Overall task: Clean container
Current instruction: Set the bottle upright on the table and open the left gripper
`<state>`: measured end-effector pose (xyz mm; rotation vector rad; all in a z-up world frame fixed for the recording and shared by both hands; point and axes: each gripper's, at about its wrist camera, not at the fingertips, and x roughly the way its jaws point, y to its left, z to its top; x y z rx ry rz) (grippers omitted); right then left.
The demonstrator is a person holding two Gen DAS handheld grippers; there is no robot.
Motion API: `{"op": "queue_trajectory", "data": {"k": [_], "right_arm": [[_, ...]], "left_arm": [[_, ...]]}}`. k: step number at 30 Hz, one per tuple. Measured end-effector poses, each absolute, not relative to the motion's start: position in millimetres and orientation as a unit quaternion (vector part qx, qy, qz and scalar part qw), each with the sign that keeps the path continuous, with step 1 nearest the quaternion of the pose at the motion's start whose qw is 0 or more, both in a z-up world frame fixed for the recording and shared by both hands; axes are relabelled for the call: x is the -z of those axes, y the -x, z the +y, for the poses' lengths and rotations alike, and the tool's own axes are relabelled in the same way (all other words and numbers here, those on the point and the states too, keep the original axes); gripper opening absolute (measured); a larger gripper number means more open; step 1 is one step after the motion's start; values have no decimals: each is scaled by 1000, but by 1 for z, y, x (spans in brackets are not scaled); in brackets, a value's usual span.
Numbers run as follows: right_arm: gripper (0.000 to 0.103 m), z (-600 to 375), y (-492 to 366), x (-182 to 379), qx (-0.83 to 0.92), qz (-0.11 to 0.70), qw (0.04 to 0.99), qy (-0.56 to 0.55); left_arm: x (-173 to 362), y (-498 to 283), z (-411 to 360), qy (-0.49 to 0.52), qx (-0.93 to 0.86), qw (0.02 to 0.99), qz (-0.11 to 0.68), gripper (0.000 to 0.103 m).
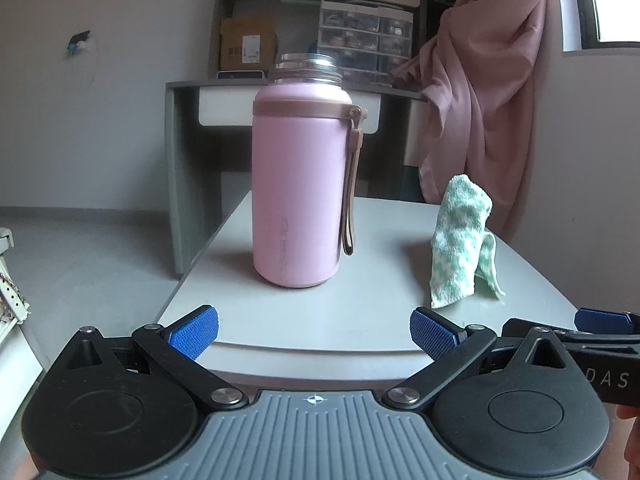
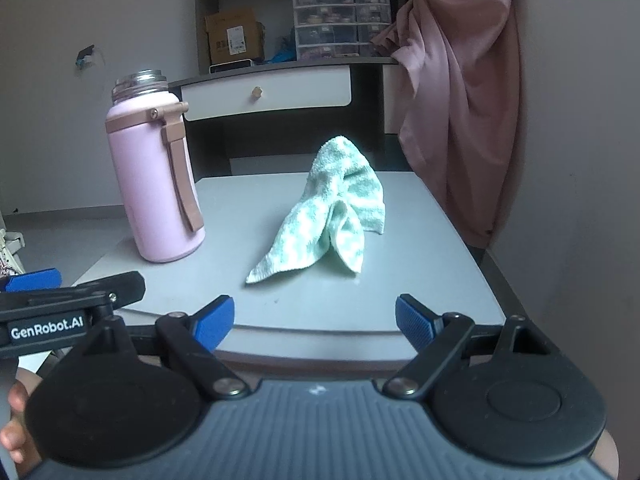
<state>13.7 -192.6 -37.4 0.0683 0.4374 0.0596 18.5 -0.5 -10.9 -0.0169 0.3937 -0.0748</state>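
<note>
Your pink bottle [image 1: 298, 184] stands upright with its lid off on the grey tabletop [image 1: 360, 312], and the green-and-white cloth [image 2: 332, 212] lies crumpled just to the right of the bottle, apart from it. Your left gripper [image 1: 314, 334] faces the bottle with jaws spread and nothing between them; your right gripper [image 2: 314, 324] faces the cloth, likewise spread and empty. The bottle is tall and looks easy to tip, so if you nudge it with one pad before the other, it may topple or slide toward the tabletop's left edge. The loose strap [image 1: 349, 192] on the bottle's right side could snag a finger. Pinch only a thin fold of the cloth and it may slip free.
</note>
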Motion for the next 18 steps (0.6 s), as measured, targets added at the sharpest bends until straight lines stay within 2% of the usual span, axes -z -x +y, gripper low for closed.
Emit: {"op": "queue_trajectory", "data": {"k": [18], "right_arm": [[88,-188,-10,40,-27,220,975,-32]], "left_arm": [[6,-15,-2,-5,33,980,195,103]]}}
